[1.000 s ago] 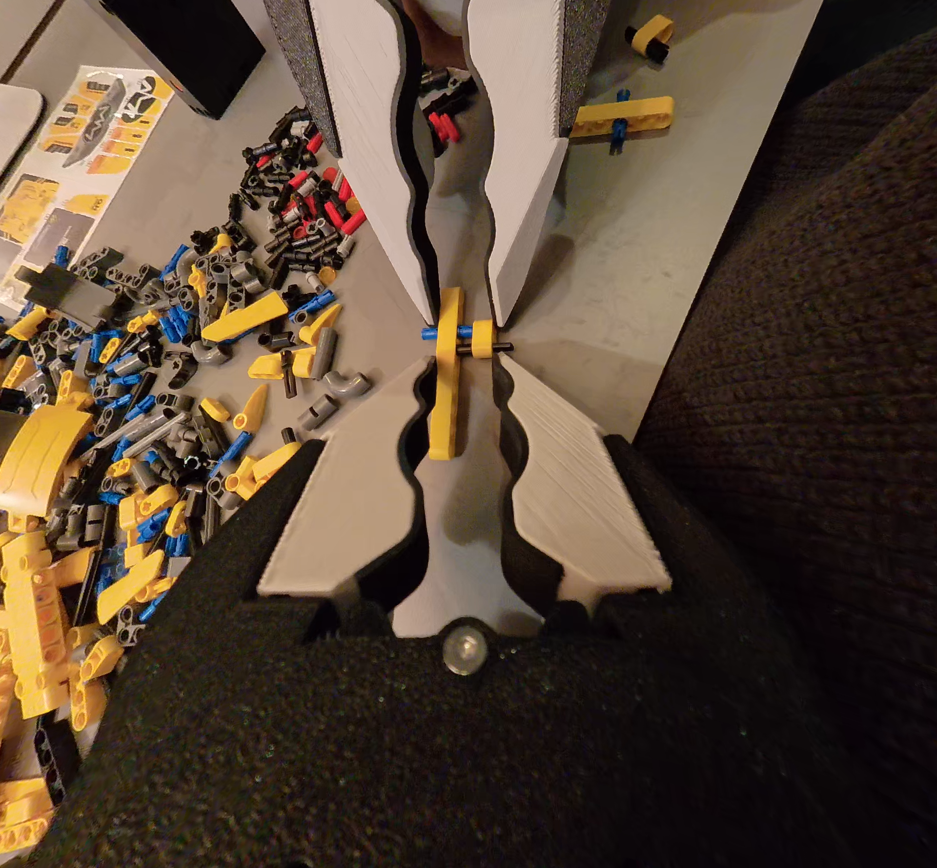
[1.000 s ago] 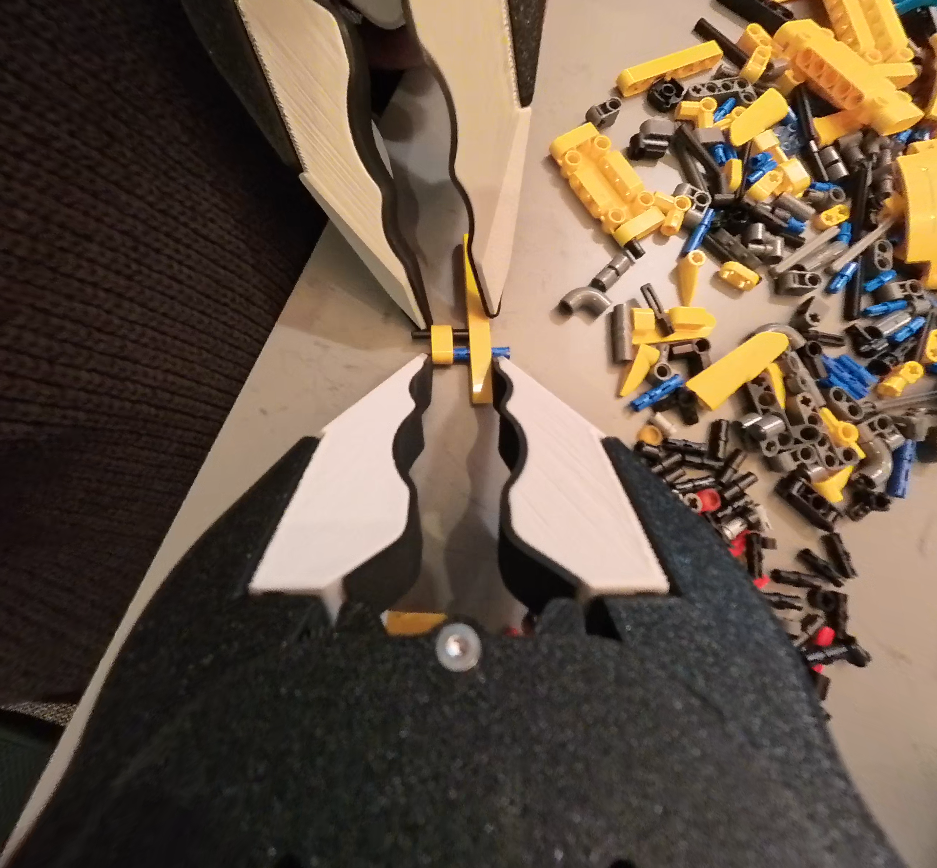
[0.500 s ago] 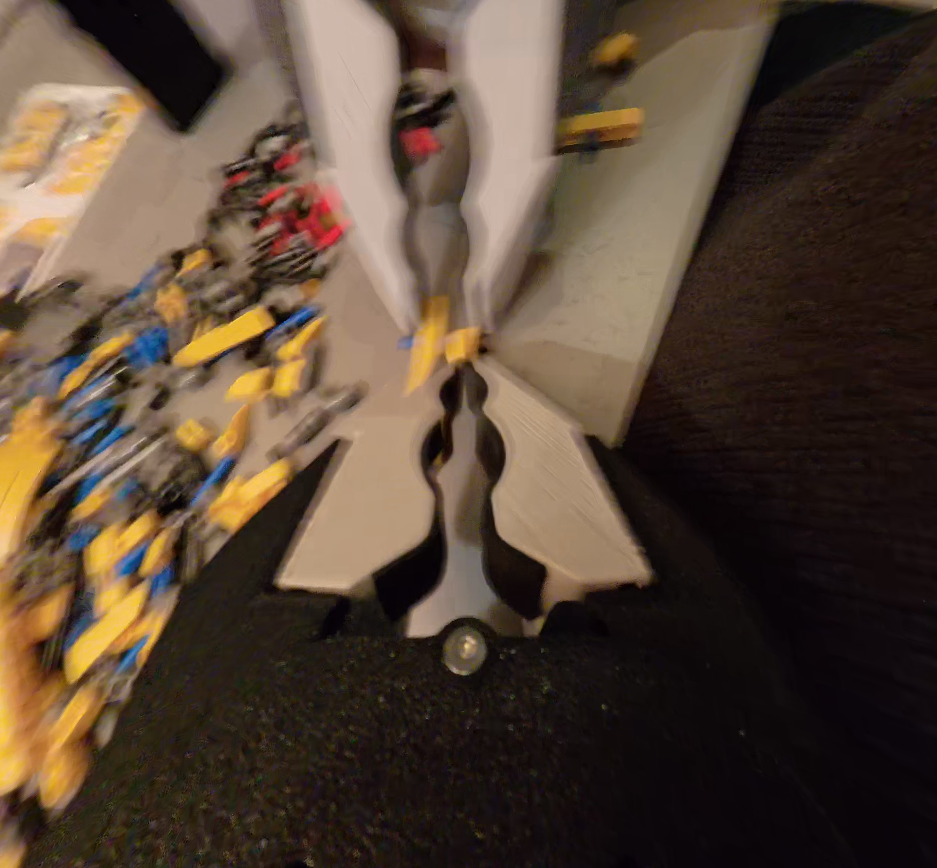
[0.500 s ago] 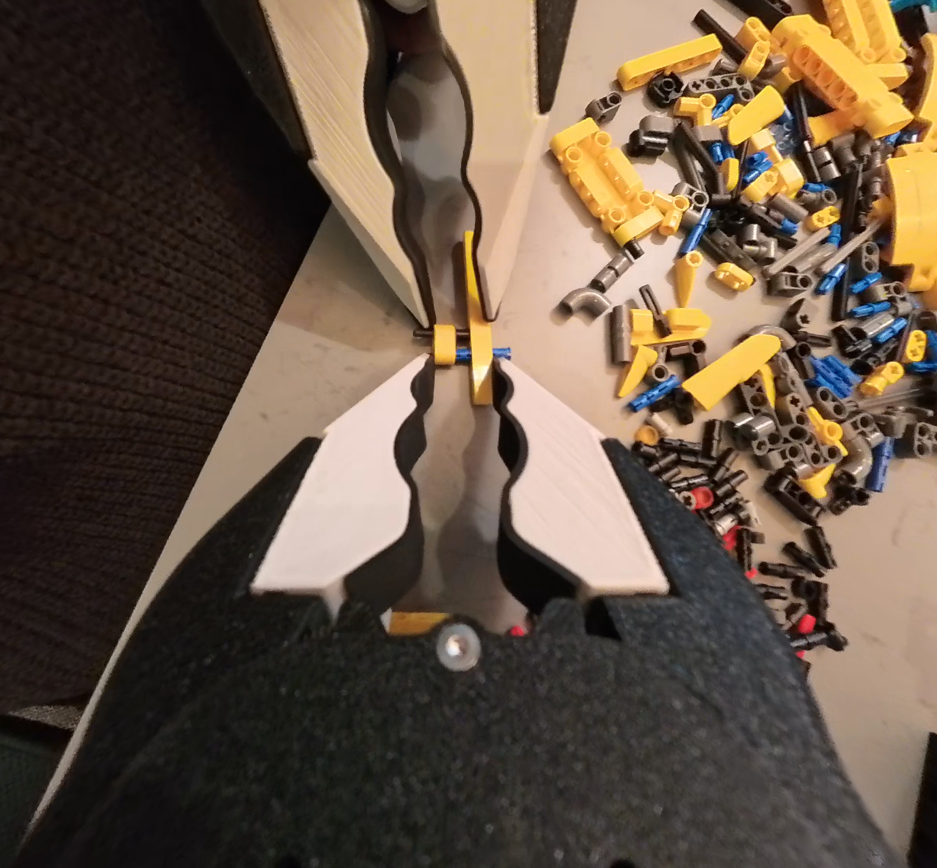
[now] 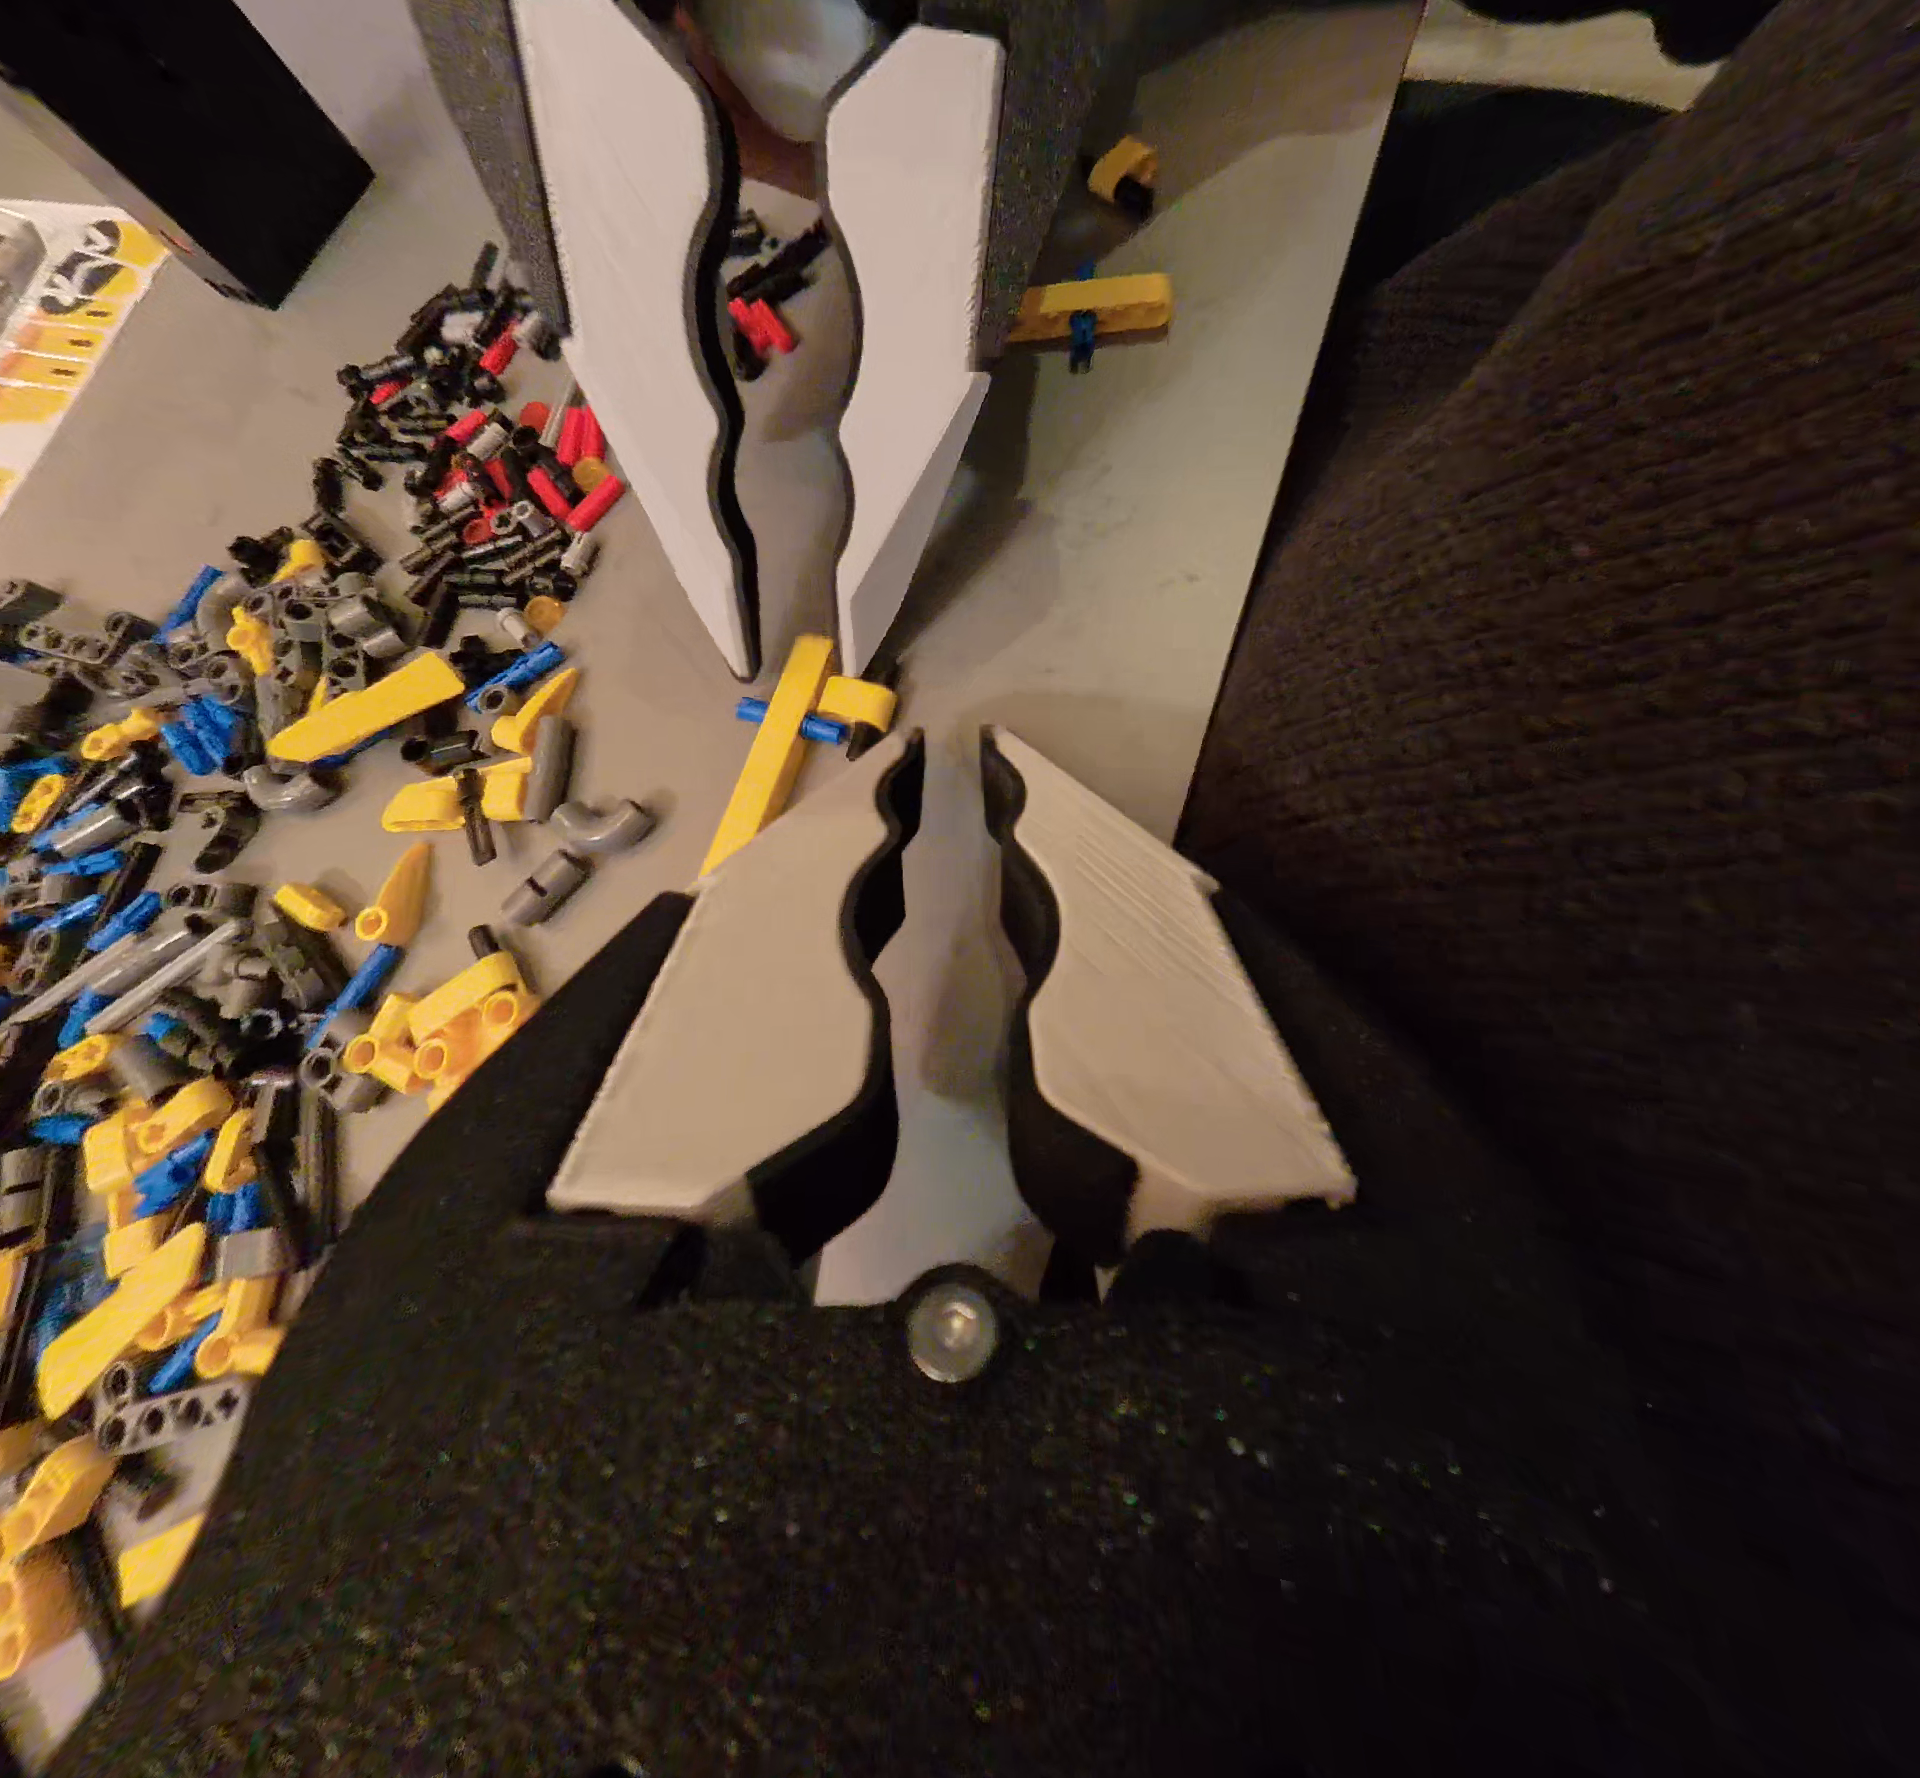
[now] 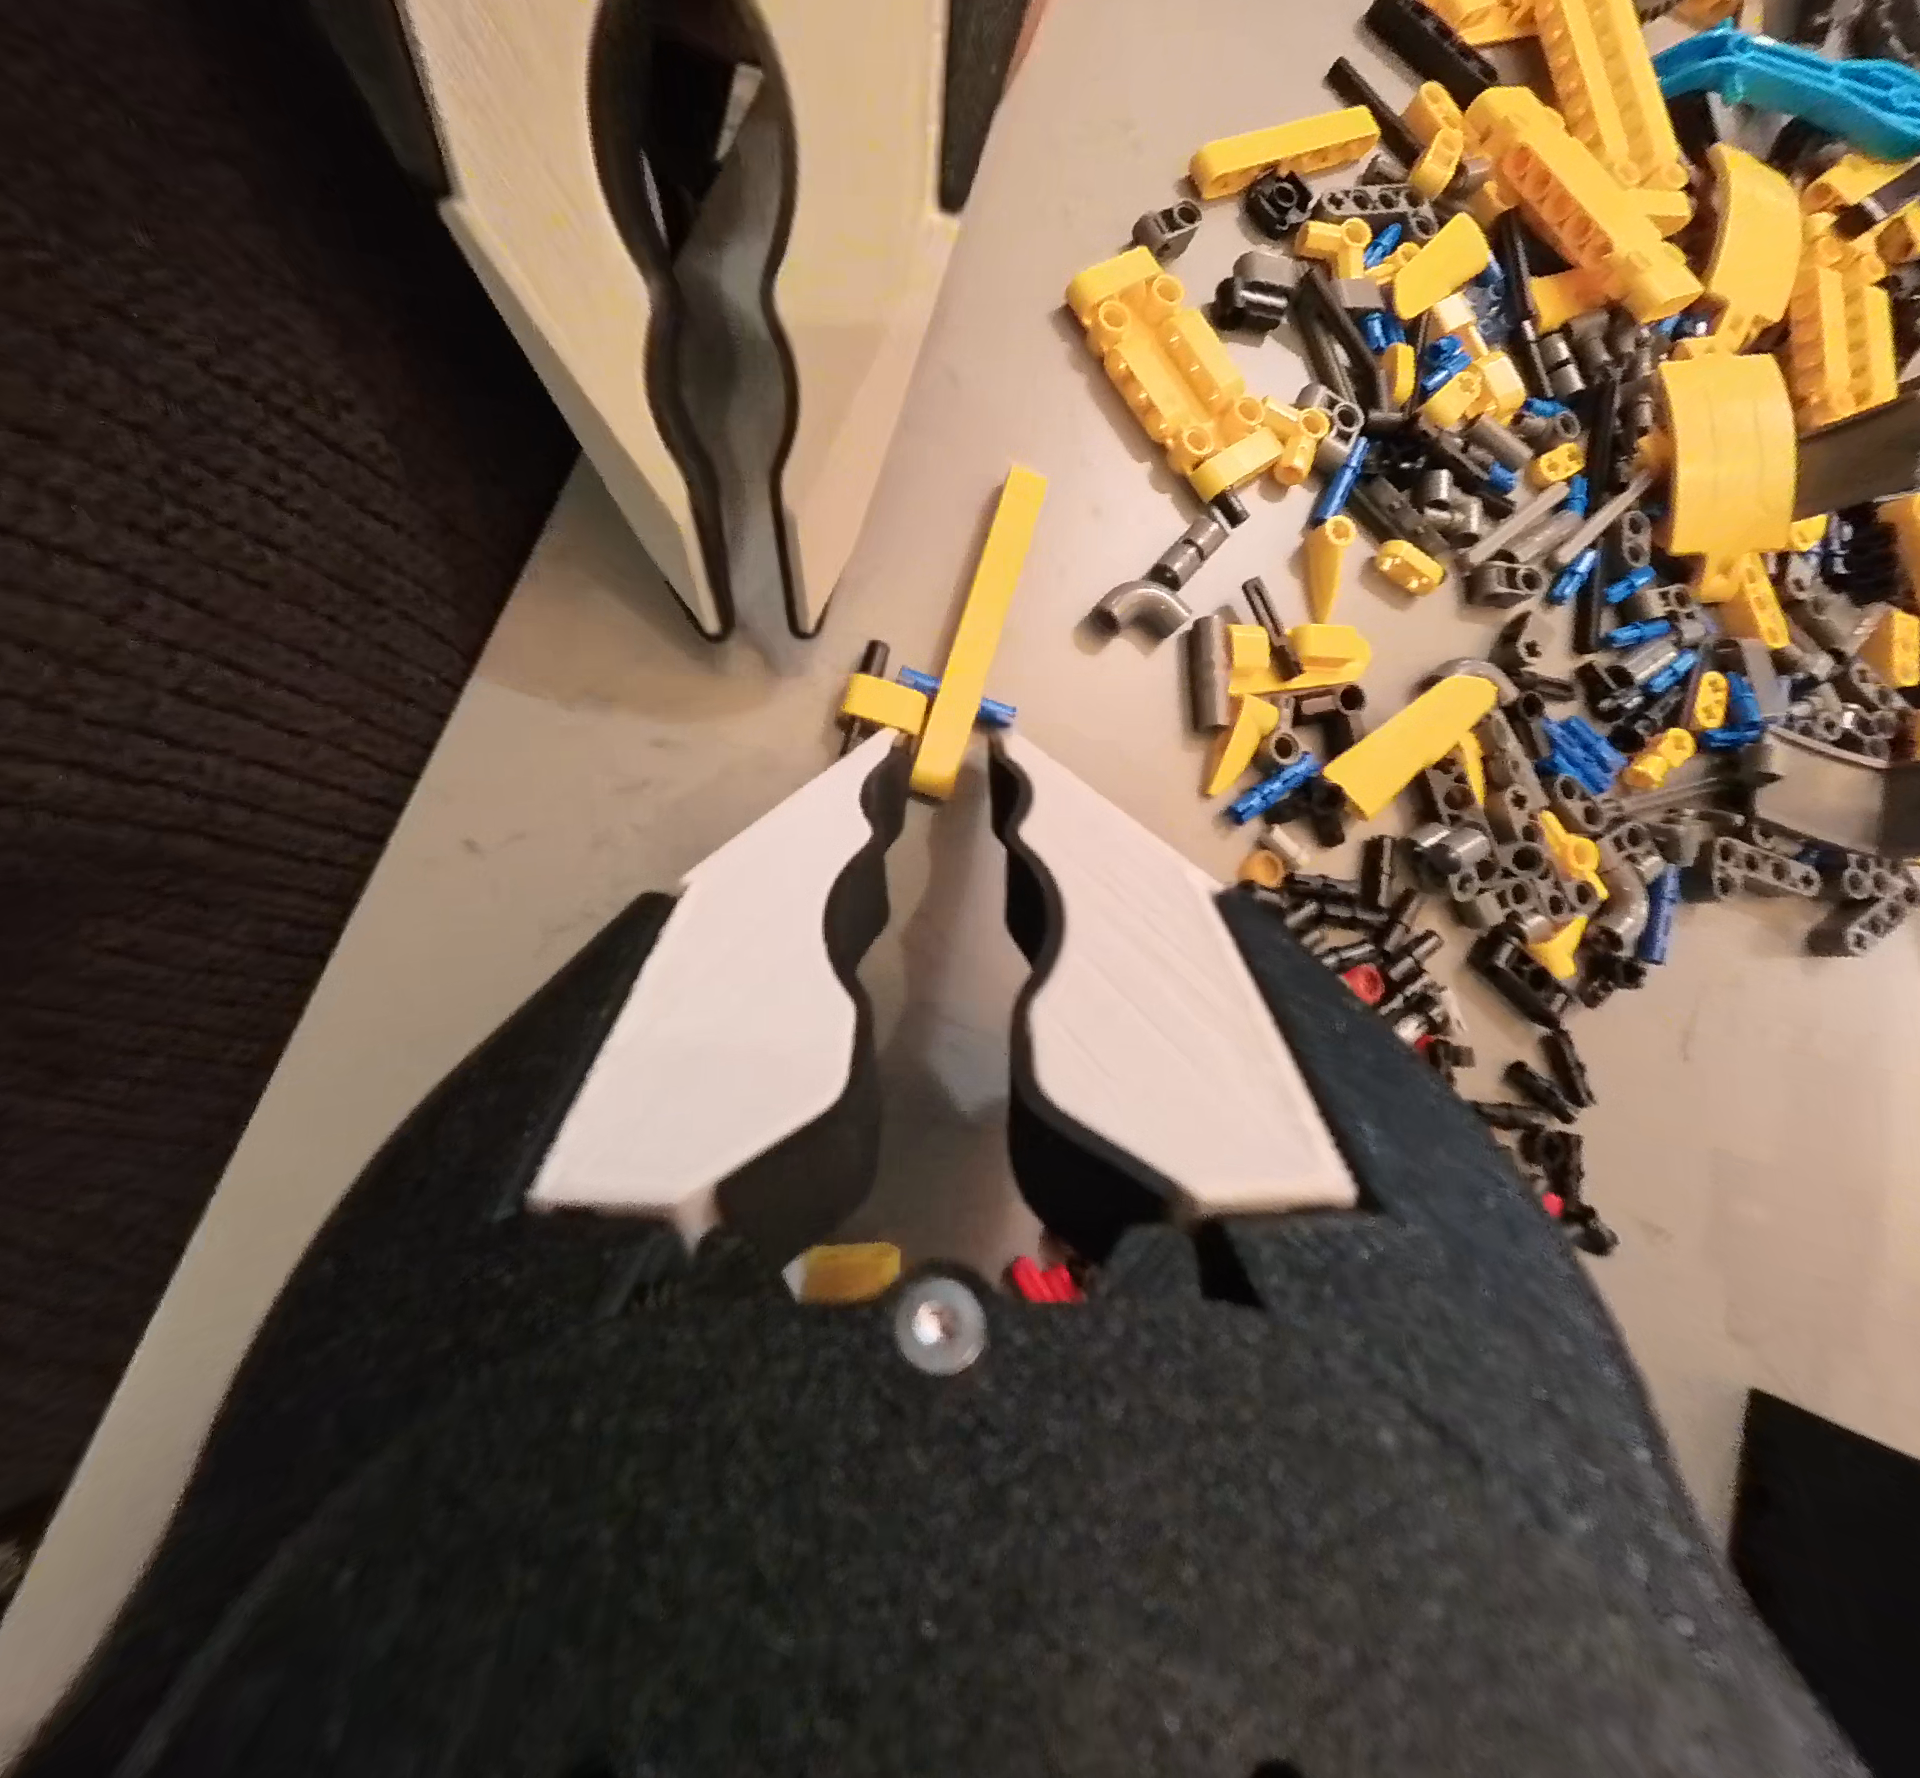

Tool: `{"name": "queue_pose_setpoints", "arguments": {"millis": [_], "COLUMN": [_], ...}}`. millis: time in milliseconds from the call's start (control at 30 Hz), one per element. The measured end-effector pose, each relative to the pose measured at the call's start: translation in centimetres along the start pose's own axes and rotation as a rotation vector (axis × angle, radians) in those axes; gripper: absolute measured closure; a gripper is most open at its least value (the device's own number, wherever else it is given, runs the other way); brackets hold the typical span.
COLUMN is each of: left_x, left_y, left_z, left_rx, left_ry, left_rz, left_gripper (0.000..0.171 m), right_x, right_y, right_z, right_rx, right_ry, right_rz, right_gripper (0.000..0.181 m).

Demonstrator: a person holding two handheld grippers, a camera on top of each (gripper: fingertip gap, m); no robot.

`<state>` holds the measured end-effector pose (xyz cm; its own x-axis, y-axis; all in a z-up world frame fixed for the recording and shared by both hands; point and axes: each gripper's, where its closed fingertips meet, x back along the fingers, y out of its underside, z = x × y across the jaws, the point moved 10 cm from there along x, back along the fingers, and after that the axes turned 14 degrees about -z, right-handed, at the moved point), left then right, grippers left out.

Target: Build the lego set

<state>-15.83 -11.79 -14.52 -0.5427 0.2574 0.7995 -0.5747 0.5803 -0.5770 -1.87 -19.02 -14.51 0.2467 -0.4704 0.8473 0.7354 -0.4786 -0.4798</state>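
A thin yellow beam (image 5: 774, 762) with a blue pin and a small yellow connector on a black pin hangs tilted over the grey table. My right gripper (image 6: 940, 743) is shut on one end of the beam (image 6: 982, 627). It shows from the top in the left wrist view (image 5: 802, 668). My left gripper (image 5: 951, 739) is empty, with its jaws all but shut. It sits just right of the beam, apart from it. In the right wrist view it (image 6: 758, 629) hangs left of the beam.
A wide pile of yellow, grey, blue and black parts (image 5: 208, 897) (image 6: 1558, 378) covers one side. Red and black pins (image 5: 499, 502) lie nearby. A second yellow beam (image 5: 1101, 305), a black box (image 5: 156, 66) and a printed sheet (image 5: 62, 315) lie farther off. Dark knitted fabric (image 5: 1558, 793) borders the table edge. Across from one pair of fingers to the other is roughly 4 cm.
My left gripper has let go of the yellow beam, drawn back to the right and closed. The beam has tilted and stays in my right gripper, whose jaws have narrowed on it.
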Motion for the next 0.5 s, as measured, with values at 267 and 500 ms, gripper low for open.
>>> {"name": "queue_pose_setpoints", "arguments": {"millis": [267,500], "left_x": [-0.4,-0.7], "left_y": [0.7,0.4], "left_z": [-2.7,-2.3], "left_rx": [0.117,0.133], "left_ry": [-0.123,-0.020], "left_rz": [-0.045,-0.078], "left_gripper": [0.137,0.164], "right_x": [2.2,1.6], "right_y": [0.5,-0.1], "right_z": [-0.4,-2.5], "right_rx": [-0.120,-0.100], "right_ry": [-0.028,0.048], "right_rz": [0.114,0.113], "right_gripper": [0.152,0.152]}}
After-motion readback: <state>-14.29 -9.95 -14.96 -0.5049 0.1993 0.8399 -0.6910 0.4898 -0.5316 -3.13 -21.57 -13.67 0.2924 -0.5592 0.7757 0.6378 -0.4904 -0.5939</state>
